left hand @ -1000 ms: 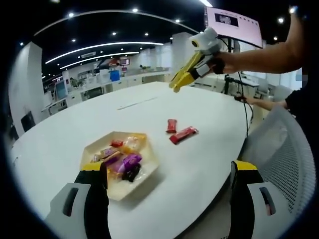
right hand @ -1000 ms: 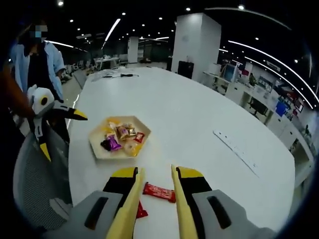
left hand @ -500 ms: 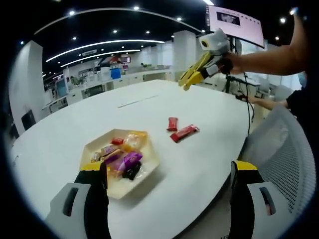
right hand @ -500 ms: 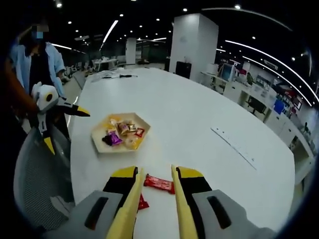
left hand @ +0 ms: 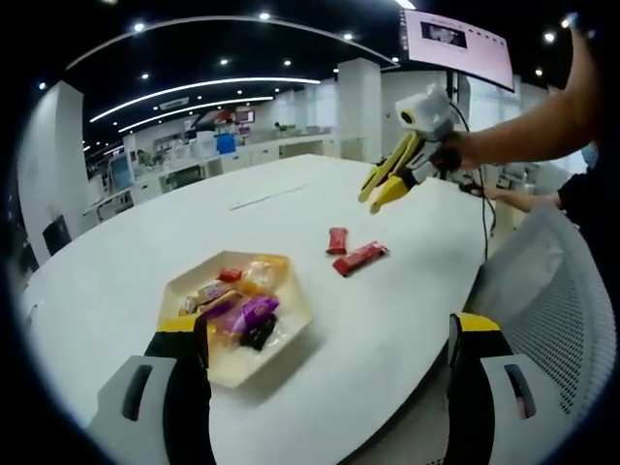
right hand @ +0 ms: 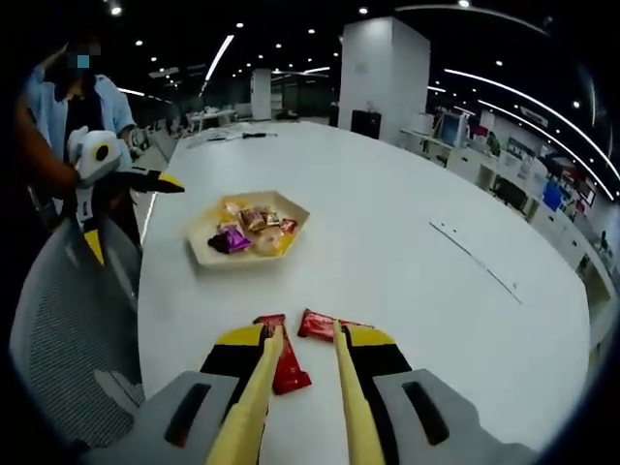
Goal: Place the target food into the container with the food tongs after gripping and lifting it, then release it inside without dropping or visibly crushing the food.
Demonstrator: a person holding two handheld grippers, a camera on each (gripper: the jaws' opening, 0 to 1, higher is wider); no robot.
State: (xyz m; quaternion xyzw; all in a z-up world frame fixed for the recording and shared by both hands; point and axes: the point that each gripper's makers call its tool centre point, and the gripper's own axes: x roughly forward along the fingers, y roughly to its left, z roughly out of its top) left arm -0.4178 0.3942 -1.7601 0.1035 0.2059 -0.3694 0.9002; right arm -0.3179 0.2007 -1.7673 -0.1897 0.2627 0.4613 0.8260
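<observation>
Two red wrapped snack bars on a white table [left hand: 116, 291], well apart from the hexagonal tray [left hand: 291, 315] of assorted wrapped sweets. In the left gripper view, longer red bar [left hand: 360, 258] lying with its long axis running from lower left to upper right, shorter red bar [left hand: 336, 240] just beside it and nearly end-on to the camera. In the right gripper view, longer red bar [right hand: 325, 326] lying crosswise, partly hidden behind the right jaw; shorter red bar [right hand: 282, 356] angled along the line of the jaws, visible between and beside the left jaw. Right gripper [right hand: 302, 334] held low over both bars, yellow tongs [right hand: 250, 407] parted narrowly, nothing clamped; seen from the left gripper view as the right gripper [left hand: 387, 187] pointing down toward the bars, lower and nearer them than a second ago. Left gripper [left hand: 325, 334] with jaws spread wide, holding nothing, tray just beyond its left jaw; seen also as the left gripper [right hand: 145, 194] off the table edge beside a mesh chair [right hand: 68, 320]. Tray [right hand: 208, 254] and sweets [right hand: 242, 232] unchanged.
</observation>
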